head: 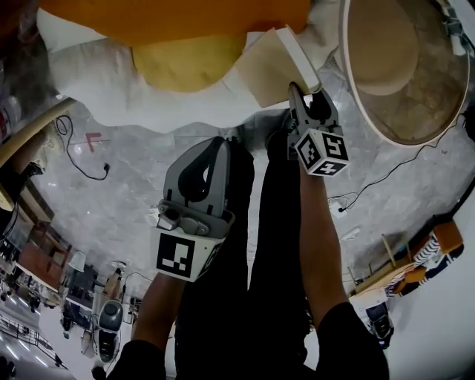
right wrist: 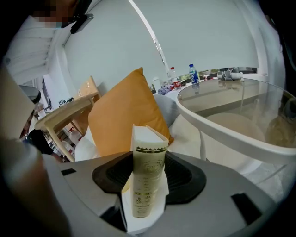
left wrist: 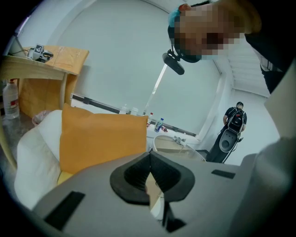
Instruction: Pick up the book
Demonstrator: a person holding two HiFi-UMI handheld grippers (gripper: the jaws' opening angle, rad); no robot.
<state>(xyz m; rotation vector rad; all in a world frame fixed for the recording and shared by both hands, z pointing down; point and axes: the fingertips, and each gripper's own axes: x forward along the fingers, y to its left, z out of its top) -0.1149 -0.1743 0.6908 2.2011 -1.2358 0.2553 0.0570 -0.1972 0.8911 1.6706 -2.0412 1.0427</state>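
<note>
The book [head: 271, 67] is a cream-covered volume held off the white sofa. My right gripper [head: 306, 90] is shut on it near its spine. In the right gripper view the book [right wrist: 147, 148] stands upright, spine towards the camera, with both dark pads pressing its covers at my right gripper [right wrist: 149, 163]. Lower and to the left in the head view, my left gripper [head: 220, 142] is shut and holds nothing. Its pads [left wrist: 138, 173] meet at the tips in the left gripper view, which faces the orange cushion [left wrist: 101, 139].
An orange cushion [head: 171, 15] and a yellow cushion [head: 185, 63] lie on the white sofa [head: 111, 85]. A round glass-topped table [head: 404, 111] stands at the right. A black cable [head: 82, 159] trails over the grey floor. A wooden side table [left wrist: 32, 69] stands left of the sofa.
</note>
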